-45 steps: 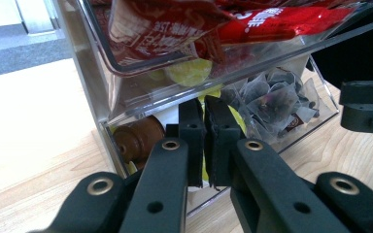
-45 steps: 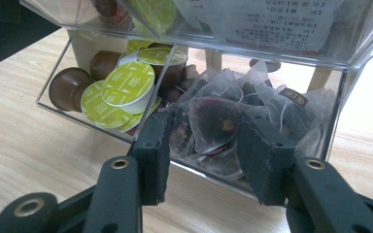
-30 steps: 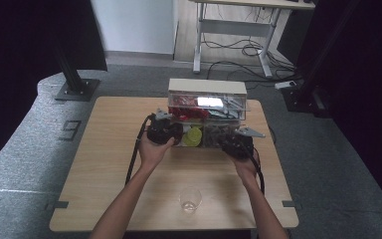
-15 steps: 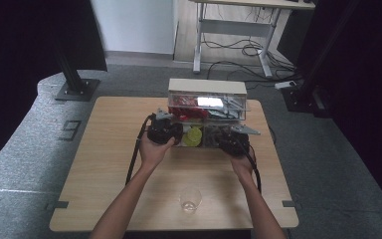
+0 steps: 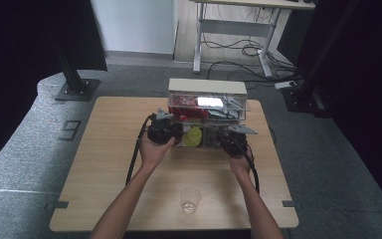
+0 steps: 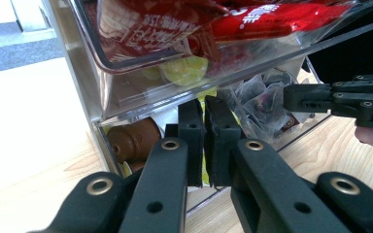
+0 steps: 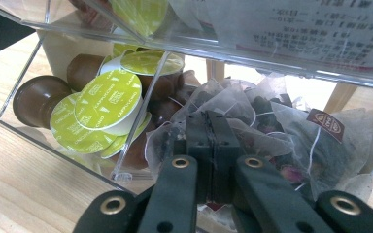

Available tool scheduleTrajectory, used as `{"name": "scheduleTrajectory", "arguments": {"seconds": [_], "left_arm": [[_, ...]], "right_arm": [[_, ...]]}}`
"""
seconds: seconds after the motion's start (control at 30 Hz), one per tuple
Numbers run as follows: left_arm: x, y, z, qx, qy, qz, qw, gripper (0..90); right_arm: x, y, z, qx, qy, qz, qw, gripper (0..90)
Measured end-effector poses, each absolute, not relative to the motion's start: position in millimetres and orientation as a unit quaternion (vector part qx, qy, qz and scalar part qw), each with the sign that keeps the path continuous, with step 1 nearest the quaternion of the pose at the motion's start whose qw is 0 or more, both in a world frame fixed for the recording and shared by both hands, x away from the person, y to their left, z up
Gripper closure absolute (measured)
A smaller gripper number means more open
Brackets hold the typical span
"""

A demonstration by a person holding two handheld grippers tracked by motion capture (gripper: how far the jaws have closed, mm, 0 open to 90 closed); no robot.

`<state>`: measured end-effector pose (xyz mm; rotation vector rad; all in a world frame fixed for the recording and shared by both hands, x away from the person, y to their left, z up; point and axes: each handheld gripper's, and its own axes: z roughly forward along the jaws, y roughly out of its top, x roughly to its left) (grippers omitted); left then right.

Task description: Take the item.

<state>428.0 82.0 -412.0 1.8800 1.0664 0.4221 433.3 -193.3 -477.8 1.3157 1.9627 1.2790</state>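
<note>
Now both hands level at clear organizer (image 5: 206, 107); right gripper (image 7: 207, 127) fingers just closed on tea bag (image 7: 252, 131), left gripper (image 6: 203, 112) fingers together.

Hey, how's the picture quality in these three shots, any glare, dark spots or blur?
High view: dark surroundings, white glare on the clear organizer's top. Left gripper view: the tabletop is washed out, red packets soft. Right gripper view: sharp capsule lids, blown-out backlight behind the tea bags.

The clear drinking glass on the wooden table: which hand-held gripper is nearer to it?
Judging by the high view, neither clearly. The left hand-held gripper and the right hand-held gripper both sit far beyond the clear drinking glass, one on either side.
</note>
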Motion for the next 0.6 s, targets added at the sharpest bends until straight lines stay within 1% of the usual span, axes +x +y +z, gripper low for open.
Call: {"name": "scheduleTrajectory", "arguments": {"seconds": [0.23, 0.6], "left_arm": [[428, 83, -413, 0.761, 0.431, 0.170, 0.453, 86.2], [428, 82, -413, 0.761, 0.432, 0.170, 0.453, 86.0]], "right_arm": [[428, -197, -473, 0.468, 0.710, 0.478, 0.221, 88.9], [408, -204, -455, 0.444, 0.701, 0.509, 0.228, 88.9]]}}
